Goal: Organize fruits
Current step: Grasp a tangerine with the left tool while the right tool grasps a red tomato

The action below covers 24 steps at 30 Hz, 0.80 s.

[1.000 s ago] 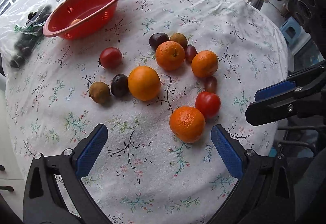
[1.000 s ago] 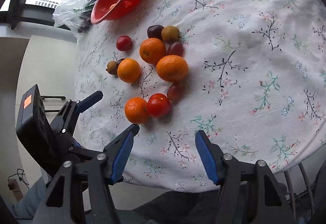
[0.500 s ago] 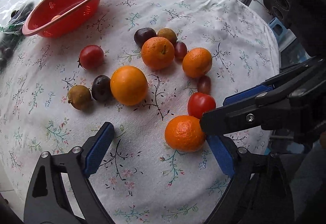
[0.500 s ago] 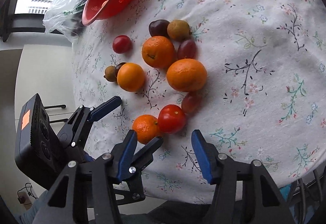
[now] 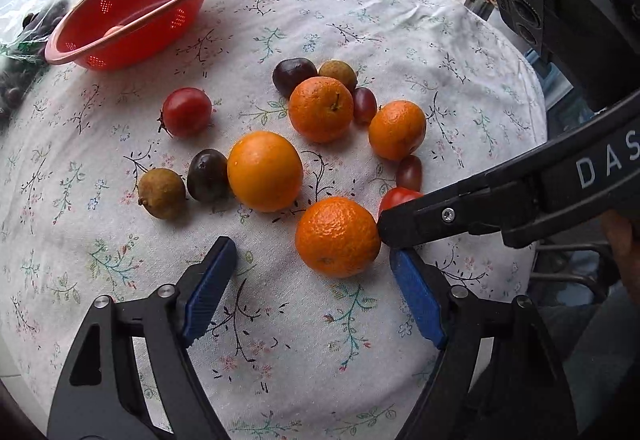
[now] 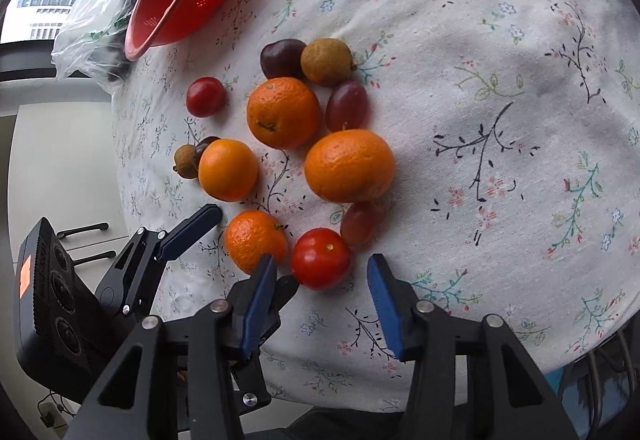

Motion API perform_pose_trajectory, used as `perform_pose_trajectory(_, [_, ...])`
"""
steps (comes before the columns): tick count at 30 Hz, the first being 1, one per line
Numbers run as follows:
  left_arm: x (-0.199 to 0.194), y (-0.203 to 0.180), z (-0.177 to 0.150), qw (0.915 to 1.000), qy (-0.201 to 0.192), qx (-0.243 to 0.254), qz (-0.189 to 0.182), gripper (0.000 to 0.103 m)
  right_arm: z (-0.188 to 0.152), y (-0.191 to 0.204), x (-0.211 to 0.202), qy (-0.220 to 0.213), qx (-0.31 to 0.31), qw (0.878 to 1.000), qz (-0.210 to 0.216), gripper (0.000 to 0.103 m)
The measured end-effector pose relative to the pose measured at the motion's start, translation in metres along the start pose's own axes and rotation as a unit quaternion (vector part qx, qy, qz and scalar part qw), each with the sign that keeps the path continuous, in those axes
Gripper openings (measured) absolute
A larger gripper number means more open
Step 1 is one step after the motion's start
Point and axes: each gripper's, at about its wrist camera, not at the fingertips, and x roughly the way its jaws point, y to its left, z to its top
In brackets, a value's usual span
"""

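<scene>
Pick step: left claw (image 5: pixel 312 280) closing around near tangerine (image 5: pixel 338 236), right claw (image 6: pixel 320 288) closing on tomato (image 6: pixel 321 258) beside it — neither gripped yet. Next: clamp, lift to red colander (image 5: pixel 132 12).

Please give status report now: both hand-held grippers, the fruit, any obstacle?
Left hand-held gripper closing, nearest small round orange mandarin just ahead, untouched. Right hand-held gripper closing, round red tomato between the jaws. Grippers crowd each other.

Soft window daylight – faint shadows – fisheye-warped edges.
</scene>
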Motion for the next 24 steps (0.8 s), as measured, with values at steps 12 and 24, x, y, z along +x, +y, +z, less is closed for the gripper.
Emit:
perform_pose_trajectory(12, [0.001,0.004,0.006,0.9994,-0.003,0.033,-0.006,0.078,0.001,-0.023,-0.008,0.019,0.051,0.998,0.044,0.041])
perform_pose_trajectory(24, [0.007,-0.001,0.015,0.9974,0.004,0.064,-0.033,0.058,0.001,-0.040,-0.004,0.039,0.120,0.988,0.089,0.041])
